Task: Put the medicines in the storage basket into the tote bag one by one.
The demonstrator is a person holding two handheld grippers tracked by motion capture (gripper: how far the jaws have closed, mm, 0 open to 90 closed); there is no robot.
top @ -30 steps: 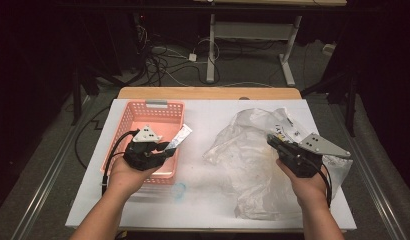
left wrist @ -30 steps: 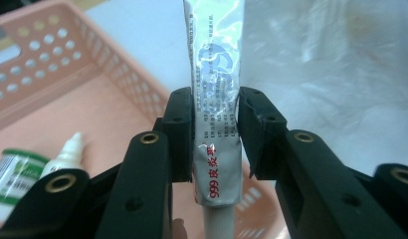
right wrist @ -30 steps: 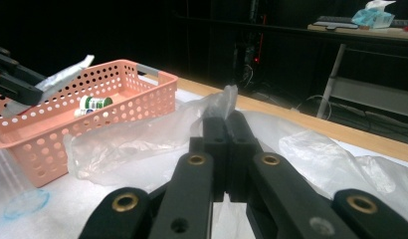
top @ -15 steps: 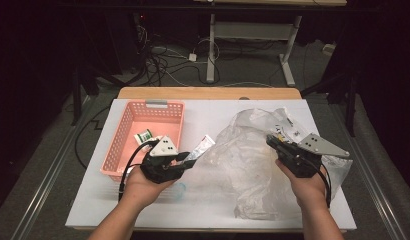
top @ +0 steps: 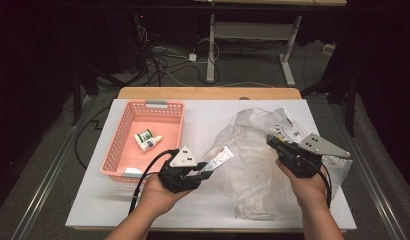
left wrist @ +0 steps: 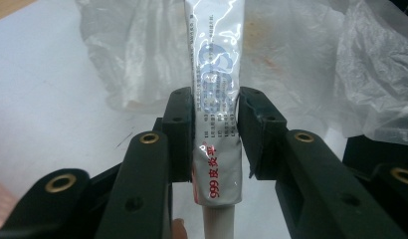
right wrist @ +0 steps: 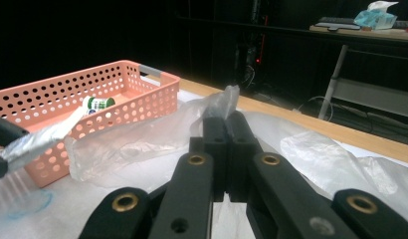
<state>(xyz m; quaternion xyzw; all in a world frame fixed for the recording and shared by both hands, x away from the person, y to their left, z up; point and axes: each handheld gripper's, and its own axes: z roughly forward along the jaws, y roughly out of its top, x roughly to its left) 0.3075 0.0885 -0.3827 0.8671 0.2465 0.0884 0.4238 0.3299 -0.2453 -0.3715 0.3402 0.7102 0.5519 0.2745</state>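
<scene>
Low centre of the high view, my left gripper (top: pixel 202 170) is clamped on the silver tube (top: pixel 218 159), its tip pointing up-right over the clear plastic bag (top: pixel 253 155). At right, my right gripper (top: pixel 274 142) pinches a fold of that bag, jaws fully together. Farther back, upper left, sits the pink basket (top: pixel 124 134) with a small bottle (top: pixel 144 136).
</scene>
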